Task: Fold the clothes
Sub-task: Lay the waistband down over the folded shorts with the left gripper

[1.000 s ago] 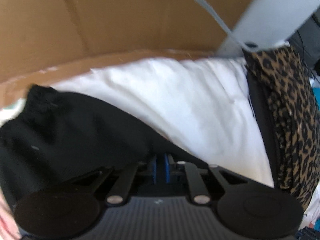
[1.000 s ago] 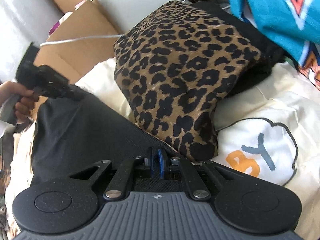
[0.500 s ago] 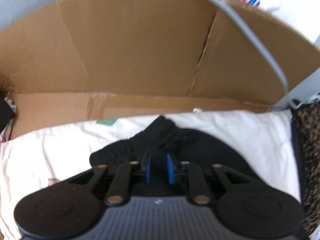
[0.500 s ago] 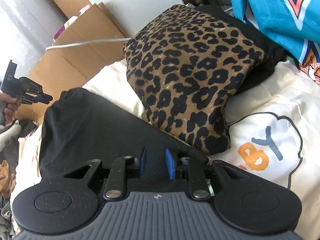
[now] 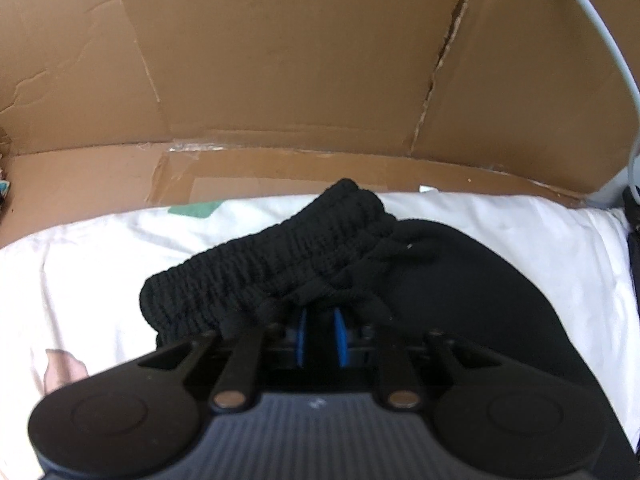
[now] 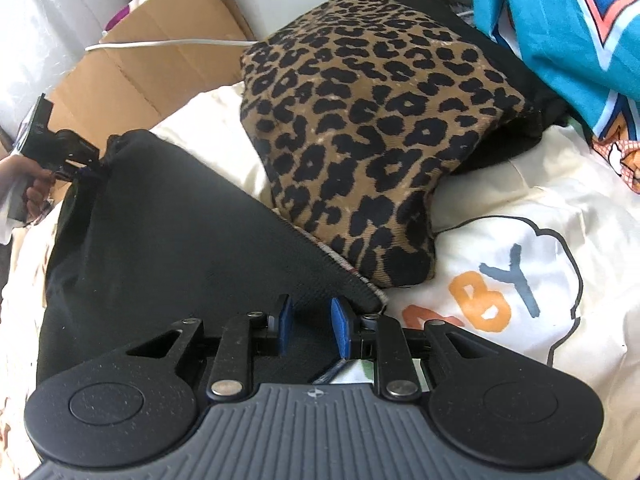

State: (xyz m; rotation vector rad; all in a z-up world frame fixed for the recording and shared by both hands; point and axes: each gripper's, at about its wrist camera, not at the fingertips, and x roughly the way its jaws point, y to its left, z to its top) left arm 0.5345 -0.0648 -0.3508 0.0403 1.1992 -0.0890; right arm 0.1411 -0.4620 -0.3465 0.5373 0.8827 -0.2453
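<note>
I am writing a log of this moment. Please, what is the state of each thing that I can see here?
Black garment: lying on the sheet, elastic waistband bunched.
Left gripper: jaws open around the waistband.
Right gripper: jaws open at the garment's hem.
Leopard garment: folded, resting on the sheet.
Sheet: spread flat, slightly wrinkled.
Cardboard: flattened, standing behind the sheet.
</note>
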